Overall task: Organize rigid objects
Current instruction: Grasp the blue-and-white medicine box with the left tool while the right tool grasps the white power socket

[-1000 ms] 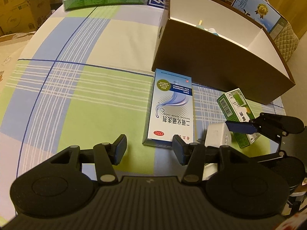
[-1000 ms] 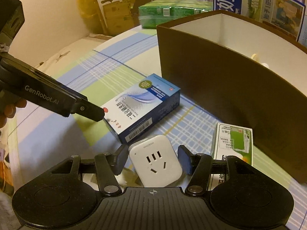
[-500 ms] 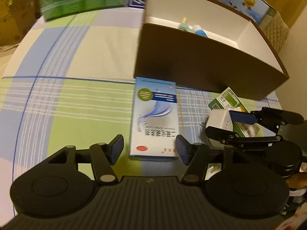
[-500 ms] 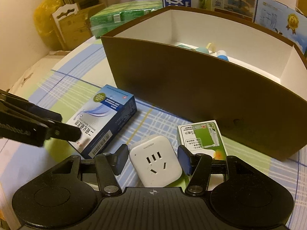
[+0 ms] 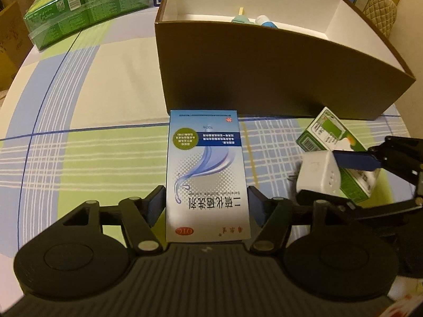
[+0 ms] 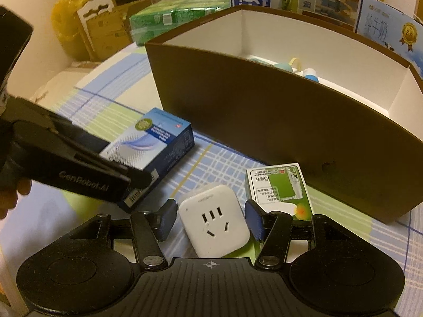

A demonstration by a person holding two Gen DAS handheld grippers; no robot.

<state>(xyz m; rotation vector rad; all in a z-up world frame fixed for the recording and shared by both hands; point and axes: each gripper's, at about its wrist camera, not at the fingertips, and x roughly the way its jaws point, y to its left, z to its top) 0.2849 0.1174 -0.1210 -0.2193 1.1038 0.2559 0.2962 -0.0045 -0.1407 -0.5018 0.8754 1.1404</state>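
Left hand-held gripper (image 5: 206, 206): fingers apart, straddling near end of blue and white medicine box (image 5: 206, 174), no firm clamp visible. Box flat on checked cloth (image 5: 105, 153) over counter, far end close to brown box (image 5: 264, 71).

Right hand-held gripper (image 6: 210, 220): fingers apart, either side of white plug adapter (image 6: 214, 220), narrow gaps showing. Adapter socket-face up, just beside green and white carton (image 6: 280, 190).

Brown box: open top, white inside, small bottles (image 5: 253, 21) at far wall.

Green packs (image 5: 87, 5): far left of counter, well apart from the rest.
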